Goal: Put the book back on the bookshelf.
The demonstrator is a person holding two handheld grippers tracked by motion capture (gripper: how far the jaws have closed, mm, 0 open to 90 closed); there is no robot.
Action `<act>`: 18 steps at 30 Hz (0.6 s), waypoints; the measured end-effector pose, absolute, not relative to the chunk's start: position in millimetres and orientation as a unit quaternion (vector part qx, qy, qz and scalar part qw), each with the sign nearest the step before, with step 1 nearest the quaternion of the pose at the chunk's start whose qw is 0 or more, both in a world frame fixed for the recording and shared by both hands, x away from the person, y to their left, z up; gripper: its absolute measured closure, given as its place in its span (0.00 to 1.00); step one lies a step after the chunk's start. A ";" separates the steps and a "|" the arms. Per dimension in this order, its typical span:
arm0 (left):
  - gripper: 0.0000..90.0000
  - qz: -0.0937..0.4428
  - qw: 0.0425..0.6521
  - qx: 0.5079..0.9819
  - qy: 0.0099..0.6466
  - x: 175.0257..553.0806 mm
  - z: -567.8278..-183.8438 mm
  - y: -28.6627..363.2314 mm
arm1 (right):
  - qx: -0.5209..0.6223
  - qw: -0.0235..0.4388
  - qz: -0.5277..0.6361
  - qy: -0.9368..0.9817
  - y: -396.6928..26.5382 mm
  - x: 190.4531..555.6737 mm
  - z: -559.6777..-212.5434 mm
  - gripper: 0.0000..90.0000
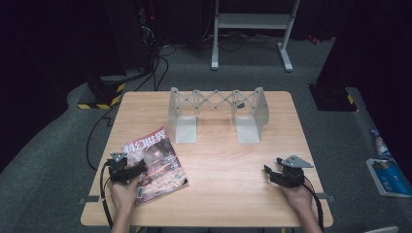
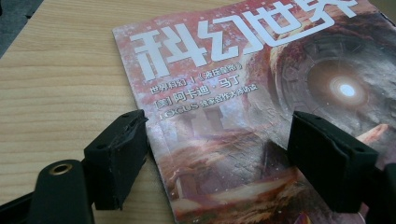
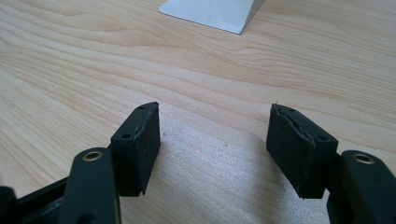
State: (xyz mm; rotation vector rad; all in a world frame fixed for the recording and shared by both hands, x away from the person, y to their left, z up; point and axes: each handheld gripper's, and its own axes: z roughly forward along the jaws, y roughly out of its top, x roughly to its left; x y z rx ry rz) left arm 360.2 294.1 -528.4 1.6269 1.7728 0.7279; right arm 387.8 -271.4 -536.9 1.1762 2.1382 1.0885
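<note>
— Magazine (image 1: 154, 165) first: where is it, and how will it handle?
— Flat at the table's (image 1: 218, 160) near-left corner; light, floppy, glossy. Left gripper (image 2: 217, 154) straddles its spine edge, jaws apart, gripping nothing. Pinch that edge.
— Right gripper (image 3: 212, 144)?
— Spread wide over bare wood.

A recording lab is showing here: dark curtains are hanging around the wooden table (image 1: 209, 160), with cables (image 1: 155, 73) trailing behind it across grey carpet.
</note>
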 end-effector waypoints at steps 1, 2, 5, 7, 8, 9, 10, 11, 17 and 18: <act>0.23 0.277 0.308 0.616 0.670 358.9 -528.5 293.3 | 0.428 0.233 0.396 0.778 -271.4 387.9 -536.9 0.39; 0.23 0.277 0.308 0.616 0.670 358.9 -528.5 293.3 | 0.428 0.233 0.396 0.778 -271.5 387.9 -536.9 0.39; 0.23 0.277 0.310 0.617 0.668 354.7 -528.7 290.3 | 0.428 0.233 0.396 0.778 -271.3 387.8 -537.0 0.39; 0.23 0.276 0.311 0.617 0.668 352.4 -528.5 288.5 | 0.429 0.232 0.396 0.778 -271.4 387.7 -536.9 0.39; 0.23 0.276 0.312 0.617 0.668 351.6 -528.6 287.8 | 0.428 0.233 0.396 0.778 -271.5 387.8 -536.9 0.39; 0.23 0.274 0.309 0.621 0.666 350.5 -528.1 287.7 | 0.428 0.233 0.396 0.778 -271.4 387.8 -537.0 0.39; 0.23 0.274 0.309 0.620 0.667 349.2 -528.0 286.8 | 0.429 0.233 0.396 0.778 -271.3 387.7 -537.0 0.39; 0.24 0.274 0.310 0.619 0.667 348.5 -528.1 286.1 | 0.428 0.233 0.396 0.778 -271.3 387.7 -537.0 0.39; 0.24 0.272 0.309 0.620 0.668 341.0 -527.4 281.8 | 0.428 0.233 0.396 0.778 -271.3 387.6 -537.0 0.39; 0.25 0.273 0.308 0.621 0.667 339.8 -527.4 281.4 | 0.428 0.233 0.396 0.778 -271.4 387.6 -537.0 0.39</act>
